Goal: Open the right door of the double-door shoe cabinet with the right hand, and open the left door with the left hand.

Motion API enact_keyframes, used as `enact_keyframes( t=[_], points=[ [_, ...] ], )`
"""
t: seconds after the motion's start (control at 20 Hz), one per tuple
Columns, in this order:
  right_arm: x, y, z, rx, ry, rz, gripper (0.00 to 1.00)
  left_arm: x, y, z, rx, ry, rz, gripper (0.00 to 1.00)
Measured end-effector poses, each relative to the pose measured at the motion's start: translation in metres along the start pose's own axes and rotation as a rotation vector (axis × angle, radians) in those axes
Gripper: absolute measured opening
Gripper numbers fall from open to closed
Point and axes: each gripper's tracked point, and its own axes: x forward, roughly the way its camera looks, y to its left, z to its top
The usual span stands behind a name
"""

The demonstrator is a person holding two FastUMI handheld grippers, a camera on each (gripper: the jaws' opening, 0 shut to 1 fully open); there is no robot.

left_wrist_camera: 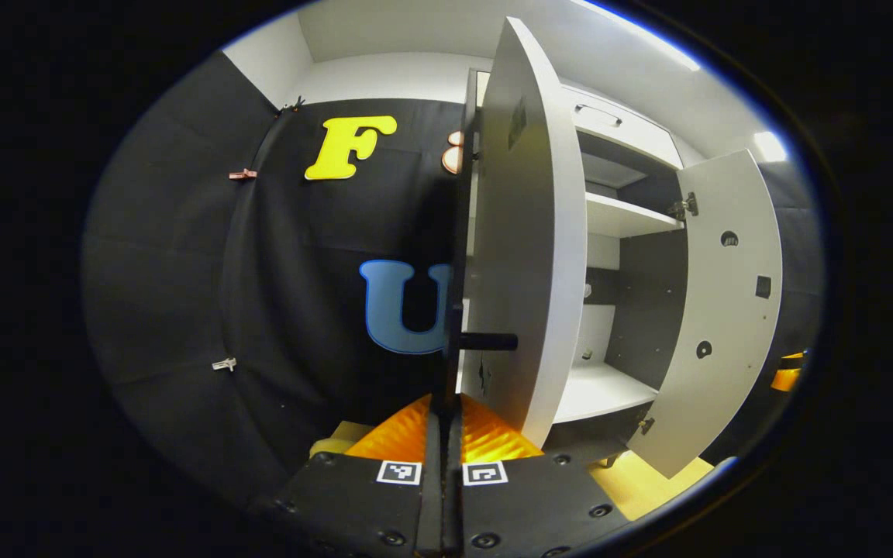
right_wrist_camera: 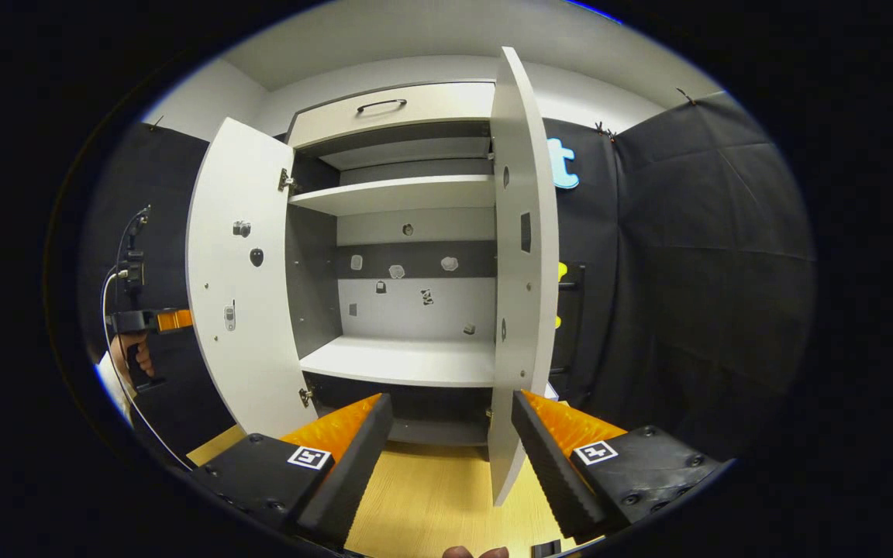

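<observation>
Both doors of the shoe cabinet stand swung out, showing white shelves and a dark back wall with small fittings.

Right gripper view: the right gripper is pointed at the cabinet's open front, jaws wide apart and holding nothing. The right door stands edge-on between the two orange-and-black fingers, its lower edge close to the right-hand finger; contact cannot be told. The left door is swung wide at the left of this view. Beyond it, the left gripper sits at the door's outer side, held by a hand, with a cable running down from it. A drawer front with a dark handle tops the cabinet. Light wooden floor lies below.

Left gripper view: the left gripper has its jaws drawn narrow, the fingers almost together on the dark vertical handle at the left door's outer face; the grip itself is hidden by the fingers. The right door hangs open farther off, inner face showing hinges and holes.
</observation>
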Motion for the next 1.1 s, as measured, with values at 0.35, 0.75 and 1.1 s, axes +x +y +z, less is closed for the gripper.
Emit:
enact_keyframes(
  t=[0.35,0.75,1.1],
  points=[
    [-0.002,0.002,0.002,0.002,-0.001,-0.006,0.98,-0.002,0.004,-0.002,-0.035,-0.013,-0.041,0.09],
    [-0.006,0.0,0.0,0.014,0.004,-0.018,0.98,-0.02,0.004,0.001,-0.019,-0.022,-0.022,0.1],
    [-0.008,0.003,0.001,0.026,-0.008,-0.014,0.98,-0.049,0.02,0.003,0.04,-0.023,0.084,0.44]
  ],
)
